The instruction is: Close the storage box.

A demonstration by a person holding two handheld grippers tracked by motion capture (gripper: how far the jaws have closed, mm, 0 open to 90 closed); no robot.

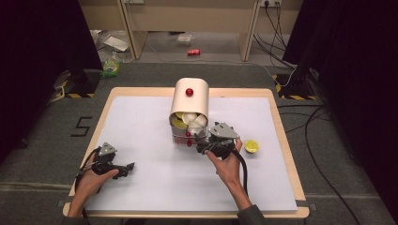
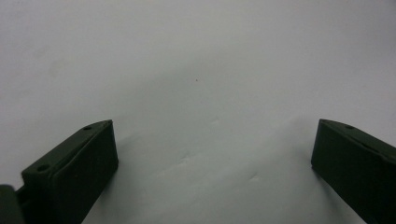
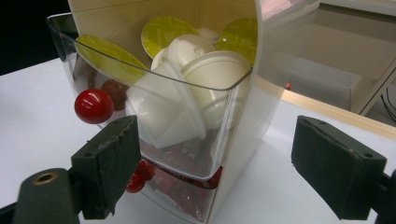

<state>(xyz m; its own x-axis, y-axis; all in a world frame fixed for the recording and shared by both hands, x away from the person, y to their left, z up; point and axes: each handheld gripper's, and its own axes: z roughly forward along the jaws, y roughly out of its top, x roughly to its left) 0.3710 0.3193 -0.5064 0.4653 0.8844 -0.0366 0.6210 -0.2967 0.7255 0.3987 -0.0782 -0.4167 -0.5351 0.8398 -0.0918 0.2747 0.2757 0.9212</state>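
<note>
The capsule dispenser (image 1: 189,101) stood at the table's centre, its clear drawer (image 3: 154,100) pulled out, full of light, slippery capsules (image 3: 205,79). The right gripper (image 3: 219,177), jaws apart, faced it; the red knob (image 3: 93,106) likely offered the firmest hold. The left gripper (image 1: 119,168), jaws apart, rested near left.

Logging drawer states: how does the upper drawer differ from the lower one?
1. The upper drawer is pulled out; the lower drawer sits less far out.
2. The upper drawer holds white capsules with yellow-green lids; the lower drawer's contents look red.
3. The upper drawer's knob is beside the right gripper's open jaws; the lower drawer's knob sits lower, partly behind one.
Both are clear plastic with red knobs.
</note>
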